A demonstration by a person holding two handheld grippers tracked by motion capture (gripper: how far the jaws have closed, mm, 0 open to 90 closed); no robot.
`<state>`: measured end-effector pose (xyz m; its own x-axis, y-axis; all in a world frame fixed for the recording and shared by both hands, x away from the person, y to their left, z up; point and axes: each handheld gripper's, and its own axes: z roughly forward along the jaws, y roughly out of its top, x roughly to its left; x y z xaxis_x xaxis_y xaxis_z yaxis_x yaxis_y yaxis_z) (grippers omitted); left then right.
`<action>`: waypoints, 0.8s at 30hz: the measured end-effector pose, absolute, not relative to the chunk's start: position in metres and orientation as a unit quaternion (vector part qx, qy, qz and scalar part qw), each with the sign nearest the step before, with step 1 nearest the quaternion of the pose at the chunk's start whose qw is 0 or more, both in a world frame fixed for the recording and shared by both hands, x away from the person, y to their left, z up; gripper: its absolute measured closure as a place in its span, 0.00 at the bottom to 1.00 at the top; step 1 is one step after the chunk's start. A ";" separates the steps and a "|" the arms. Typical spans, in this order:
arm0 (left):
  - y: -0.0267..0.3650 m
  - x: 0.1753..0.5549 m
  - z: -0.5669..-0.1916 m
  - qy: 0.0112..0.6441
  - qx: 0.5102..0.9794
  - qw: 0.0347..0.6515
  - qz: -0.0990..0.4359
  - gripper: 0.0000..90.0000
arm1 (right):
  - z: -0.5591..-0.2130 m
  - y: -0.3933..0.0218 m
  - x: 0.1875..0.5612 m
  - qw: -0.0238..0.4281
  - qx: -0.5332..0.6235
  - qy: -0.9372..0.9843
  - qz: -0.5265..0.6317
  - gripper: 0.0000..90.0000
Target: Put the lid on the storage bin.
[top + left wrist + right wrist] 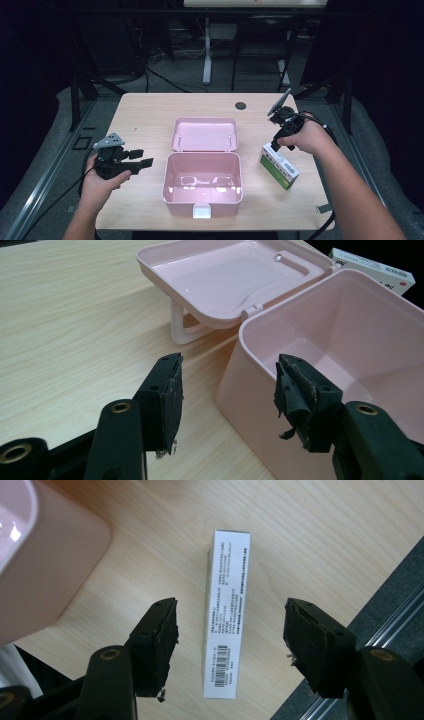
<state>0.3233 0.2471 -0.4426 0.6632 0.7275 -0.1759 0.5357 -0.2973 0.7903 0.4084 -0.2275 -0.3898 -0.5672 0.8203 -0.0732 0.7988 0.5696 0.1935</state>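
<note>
Hovering over the white and green carton [228,615], the right claw [230,645] has its jaws apart on either side of the carton, no pad touching it. That carton lies flat on the counter [145,112] just right of the pink box [202,185] (lid [205,134] swung back behind it). Off to the box's left, the left claw [137,160] gapes wide with nothing between its jaws, pointing toward the box's near wall.
</note>
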 end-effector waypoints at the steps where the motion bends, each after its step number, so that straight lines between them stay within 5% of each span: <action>1: 0.247 0.323 -0.443 0.395 0.799 0.441 0.109 0.50 | -0.392 -0.230 0.410 0.076 0.460 0.882 0.066 0.43; 24: 0.249 0.323 -0.442 0.399 0.795 0.444 0.108 0.50 | -0.414 -0.237 0.418 0.062 0.479 0.875 0.041 0.44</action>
